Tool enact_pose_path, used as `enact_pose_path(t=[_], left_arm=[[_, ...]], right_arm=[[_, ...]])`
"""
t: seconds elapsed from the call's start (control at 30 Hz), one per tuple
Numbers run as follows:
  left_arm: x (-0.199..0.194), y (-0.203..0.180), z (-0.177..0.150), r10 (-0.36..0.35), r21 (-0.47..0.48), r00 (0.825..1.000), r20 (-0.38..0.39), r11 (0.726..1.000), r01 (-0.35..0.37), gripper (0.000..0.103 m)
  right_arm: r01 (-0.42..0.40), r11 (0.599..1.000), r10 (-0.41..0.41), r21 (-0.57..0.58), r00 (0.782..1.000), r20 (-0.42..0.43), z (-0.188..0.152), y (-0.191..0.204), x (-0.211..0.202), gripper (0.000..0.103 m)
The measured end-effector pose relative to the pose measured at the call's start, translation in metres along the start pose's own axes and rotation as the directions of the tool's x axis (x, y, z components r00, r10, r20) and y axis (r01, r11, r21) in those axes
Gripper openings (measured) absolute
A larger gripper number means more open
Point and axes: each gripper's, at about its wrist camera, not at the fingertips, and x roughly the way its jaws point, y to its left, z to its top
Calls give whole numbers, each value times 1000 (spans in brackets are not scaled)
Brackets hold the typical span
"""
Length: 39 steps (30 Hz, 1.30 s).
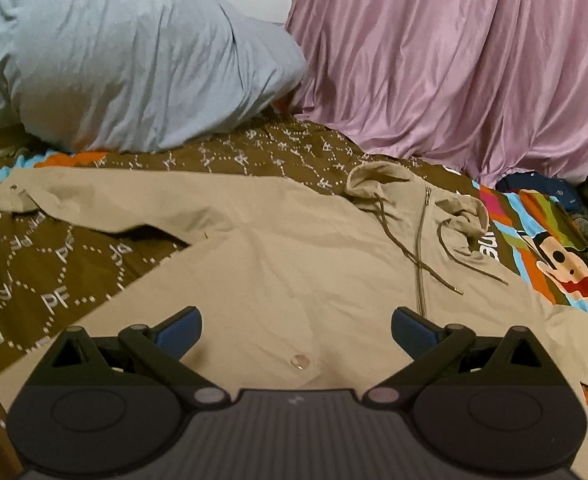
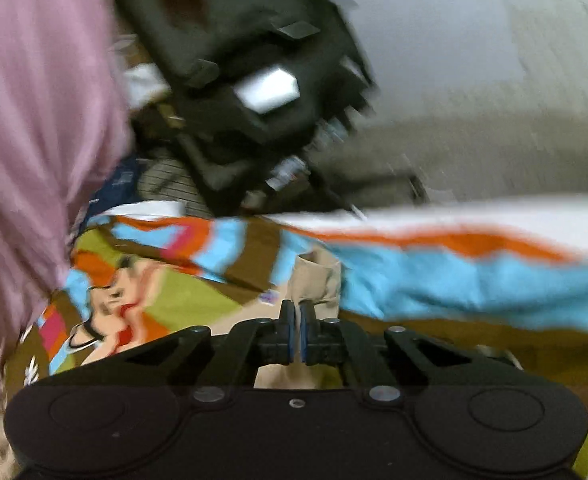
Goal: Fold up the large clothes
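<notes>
Here the left claw (image 1: 296,330) hangs spread over the beige hooded jacket (image 1: 294,256), zipper running away ahead; the right claw (image 2: 297,320) pinches its sleeve (image 2: 314,280)

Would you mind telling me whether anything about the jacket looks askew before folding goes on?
Yes: the beige jacket lies crooked on the bedspread, its drawstrings trail loosely across the chest, and one sleeve is rumpled.
</notes>
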Motion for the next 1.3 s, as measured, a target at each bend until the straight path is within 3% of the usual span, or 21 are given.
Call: enact_pose_path(t=[0.13, 0.2, 0.27, 0.4, 0.5, 0.6, 0.67, 0.73, 0.8, 0.9, 0.93, 1.03, 1.13, 1.17, 1.3], left_arm=[[-9, 6, 7, 16, -16, 1000, 12, 1000, -16, 102], [-13, 10, 10, 13, -32, 1000, 27, 999, -13, 102], [-16, 14, 14, 21, -42, 999, 50, 999, -19, 102], [-22, 24, 24, 76, -56, 991, 113, 996, -70, 102], [-26, 36, 33, 125, -104, 978, 170, 989, -108, 102], [-27, 49, 40, 158, -152, 965, 209, 980, -128, 102], [-24, 56, 43, 173, -165, 963, 207, 976, -140, 102], [-21, 61, 45, 187, -177, 963, 193, 972, -153, 102], [-18, 64, 46, 182, -184, 968, 175, 972, -149, 102], [-12, 64, 45, 156, -178, 978, 141, 975, -130, 102], [-9, 63, 45, 148, -169, 981, 124, 977, -127, 102], [2, 58, 42, 98, -142, 994, 51, 986, -90, 102], [15, 54, 38, 43, -140, 999, -18, 989, -45, 102], [18, 53, 35, 35, -139, 999, -33, 990, -39, 102], [29, 48, 29, 19, -125, 997, -79, 992, -29, 102]], right_arm=[[-109, 961, 140, -256, 984, 106, 9, 75, -50, 1], [-180, 915, 240, -362, 962, 128, 4, 116, -78, 1], [-269, 852, 356, -450, 927, 121, -10, 157, -106, 1], [-458, 685, 572, -567, 819, 30, -56, 236, -158, 0], [-590, 540, 705, -600, 707, -60, -101, 283, -193, 0], [-683, 402, 782, -610, 603, -160, -160, 323, -223, 0], [-732, 314, 793, -604, 552, -257, -202, 343, -233, 0], [-750, 251, 775, -612, 535, -336, -243, 356, -241, 0], [-742, 217, 733, -634, 553, -397, -276, 364, -242, 3], [-696, 153, 652, -701, 605, -458, -312, 354, -234, 35], [-655, 129, 620, -744, 639, -455, -320, 349, -228, 43], [-478, 82, 545, -875, 757, -362, -342, 327, -200, 54], [-378, 84, 440, -922, 844, -306, -347, 315, -155, 63], [-378, 88, 397, -922, 862, -315, -351, 316, -135, 64], [-400, 140, 332, -906, 881, -337, -359, 322, -94, 71]])
